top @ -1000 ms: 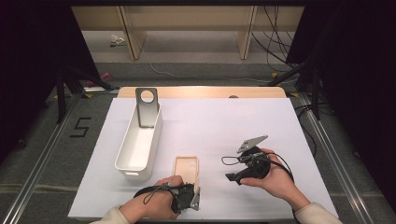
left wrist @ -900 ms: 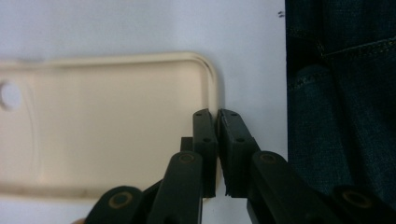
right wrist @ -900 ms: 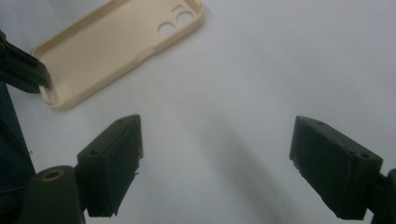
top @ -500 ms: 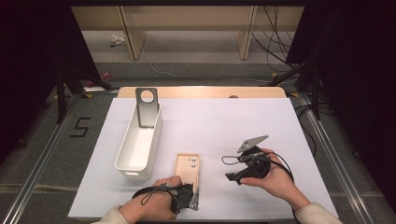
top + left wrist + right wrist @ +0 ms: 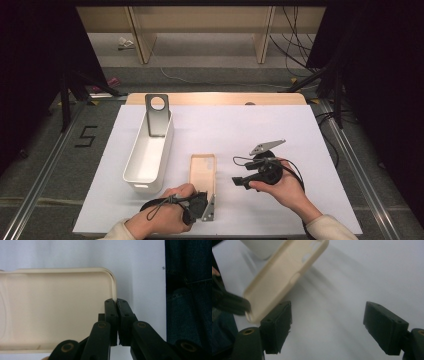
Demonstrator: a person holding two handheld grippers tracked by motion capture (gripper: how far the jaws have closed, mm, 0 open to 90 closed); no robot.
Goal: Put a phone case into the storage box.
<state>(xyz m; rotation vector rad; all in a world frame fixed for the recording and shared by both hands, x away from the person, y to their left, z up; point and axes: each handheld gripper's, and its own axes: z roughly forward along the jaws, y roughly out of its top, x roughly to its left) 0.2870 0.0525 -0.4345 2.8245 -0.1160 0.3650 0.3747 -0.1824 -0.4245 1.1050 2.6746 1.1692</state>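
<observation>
Two grippers at work: the left gripper (image 5: 209, 212) now pinches the near rim of the cream phone case (image 5: 202, 171). The right gripper (image 5: 328, 327), empty, has just narrowed slightly, likely readying to help lift it.

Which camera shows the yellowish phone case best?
The high view: the whole phone case lies flat on the table. The left gripper view has one corner pinched by fingers; the right gripper view sees it slanted and blurry.
</observation>
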